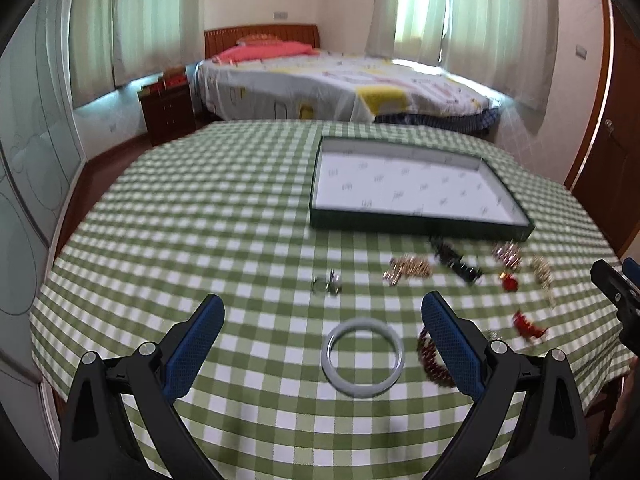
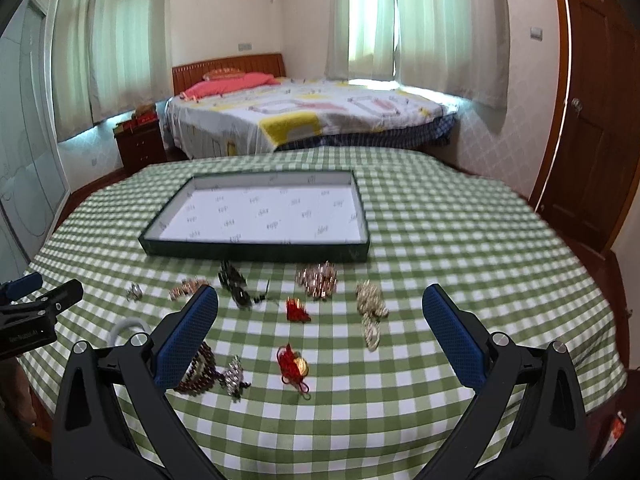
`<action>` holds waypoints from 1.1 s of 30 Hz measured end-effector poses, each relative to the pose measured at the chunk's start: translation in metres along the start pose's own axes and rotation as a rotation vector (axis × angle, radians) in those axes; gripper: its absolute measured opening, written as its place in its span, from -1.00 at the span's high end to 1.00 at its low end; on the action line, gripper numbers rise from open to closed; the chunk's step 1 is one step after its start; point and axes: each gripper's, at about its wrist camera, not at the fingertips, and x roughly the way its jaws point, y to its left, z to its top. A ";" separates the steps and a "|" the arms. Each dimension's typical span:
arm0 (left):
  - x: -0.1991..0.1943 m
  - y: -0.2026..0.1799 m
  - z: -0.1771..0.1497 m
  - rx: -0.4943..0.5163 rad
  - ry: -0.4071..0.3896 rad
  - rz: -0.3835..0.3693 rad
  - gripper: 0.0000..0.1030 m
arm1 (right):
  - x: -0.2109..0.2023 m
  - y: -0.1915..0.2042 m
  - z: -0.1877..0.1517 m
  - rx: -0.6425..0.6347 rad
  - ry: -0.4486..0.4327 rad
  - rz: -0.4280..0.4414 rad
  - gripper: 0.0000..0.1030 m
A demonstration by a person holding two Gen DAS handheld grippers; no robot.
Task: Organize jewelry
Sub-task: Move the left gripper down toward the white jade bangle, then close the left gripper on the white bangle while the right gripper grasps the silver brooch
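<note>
Your left hand-held gripper [image 1: 322, 314] is spread wide and grasps nothing, its blue-padded fingers [image 1: 200, 340] hovering above the worktop [image 1: 200, 208]. Between them, resting flat on the green-and-white checked cloth, lies a pale grey bangle [image 1: 363, 356], a smooth, plain ring. Just beside it, partly hidden behind your right-side finger, curls a dark red beaded bracelet [image 1: 430, 362].

Your right hand-held gripper [image 2: 320, 314] is likewise released and empty, fingers far apart. Between them lies a red knotted cord with a gold coin-like charm [image 2: 294, 366], and a smaller red tassel piece [image 2: 297, 310] sits a little farther out. Near your left-side finger is a small silvery cluster [image 2: 234, 376], touching the same dark red beads [image 2: 200, 376].

Farther out, a loose row of pieces lies along the near wall of the tray: a small silver trinket [image 2: 135, 291], a rose-gold chain heap [image 2: 185, 287], a black beaded piece [image 2: 237, 286], a coppery cluster [image 2: 318, 280], and a pale gold chain [image 2: 370, 308] trailing toward you. All are blurred, so finer detail cannot be told.

The shallow dark green tray [image 2: 256, 250] sits beyond them, its white lining printed with small repeated marks; nothing lies inside. Behind the worktop stands a bed [image 2: 312, 114].
</note>
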 end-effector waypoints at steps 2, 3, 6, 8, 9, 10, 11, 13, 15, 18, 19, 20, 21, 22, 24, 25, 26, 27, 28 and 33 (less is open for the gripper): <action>0.014 0.000 -0.007 0.005 0.037 -0.009 -0.86 | 0.014 -0.002 -0.008 0.002 0.035 0.004 -0.94; 0.020 0.000 -0.010 0.004 0.049 -0.009 -0.86 | 0.018 -0.003 -0.011 0.004 0.046 0.008 -0.94; 0.035 0.001 -0.016 -0.001 0.090 -0.019 -0.86 | 0.033 -0.006 -0.020 0.018 0.083 0.011 -0.90; 0.044 0.000 -0.018 0.002 0.116 -0.030 -0.84 | 0.038 -0.008 -0.023 0.025 0.098 0.017 -0.77; 0.047 -0.001 -0.019 0.006 0.120 -0.032 -0.79 | 0.041 -0.009 -0.025 0.027 0.112 0.021 -0.65; 0.049 -0.002 -0.020 0.010 0.125 -0.037 -0.55 | 0.043 -0.010 -0.026 0.029 0.120 0.023 -0.58; 0.053 -0.003 -0.021 0.016 0.138 -0.046 -0.39 | 0.045 -0.010 -0.026 0.031 0.126 0.025 -0.57; 0.058 -0.003 -0.023 0.011 0.163 -0.057 -0.31 | 0.050 -0.011 -0.028 0.036 0.143 0.042 -0.55; 0.061 -0.005 -0.023 0.012 0.171 -0.073 -0.31 | 0.053 -0.009 -0.029 0.035 0.153 0.052 -0.52; 0.060 -0.009 -0.022 0.032 0.161 -0.094 -0.31 | 0.057 -0.008 -0.031 0.031 0.165 0.057 -0.51; 0.060 -0.011 -0.022 0.038 0.159 -0.100 -0.31 | 0.058 -0.008 -0.031 0.032 0.169 0.059 -0.49; 0.060 -0.013 -0.022 0.045 0.159 -0.106 -0.31 | 0.060 -0.008 -0.031 0.032 0.170 0.060 -0.48; 0.062 -0.014 -0.022 0.050 0.162 -0.107 -0.31 | 0.061 -0.008 -0.031 0.033 0.173 0.062 -0.44; 0.063 -0.015 -0.022 0.053 0.166 -0.108 -0.31 | 0.062 -0.008 -0.032 0.034 0.177 0.063 -0.41; 0.066 -0.016 -0.023 0.053 0.181 -0.115 -0.32 | 0.063 -0.009 -0.032 0.036 0.181 0.063 -0.39; 0.068 -0.017 -0.024 0.054 0.187 -0.115 -0.32 | 0.063 -0.009 -0.032 0.037 0.182 0.063 -0.38; 0.069 -0.017 -0.024 0.056 0.191 -0.116 -0.32 | 0.064 -0.009 -0.032 0.038 0.182 0.064 -0.37; 0.070 -0.018 -0.024 0.058 0.195 -0.120 -0.33 | 0.064 -0.009 -0.032 0.039 0.183 0.063 -0.37; 0.071 -0.019 -0.024 0.062 0.197 -0.120 -0.33 | 0.065 -0.010 -0.032 0.040 0.184 0.063 -0.37; 0.074 -0.023 -0.025 0.080 0.209 -0.121 -0.39 | 0.067 -0.011 -0.033 0.044 0.187 0.063 -0.37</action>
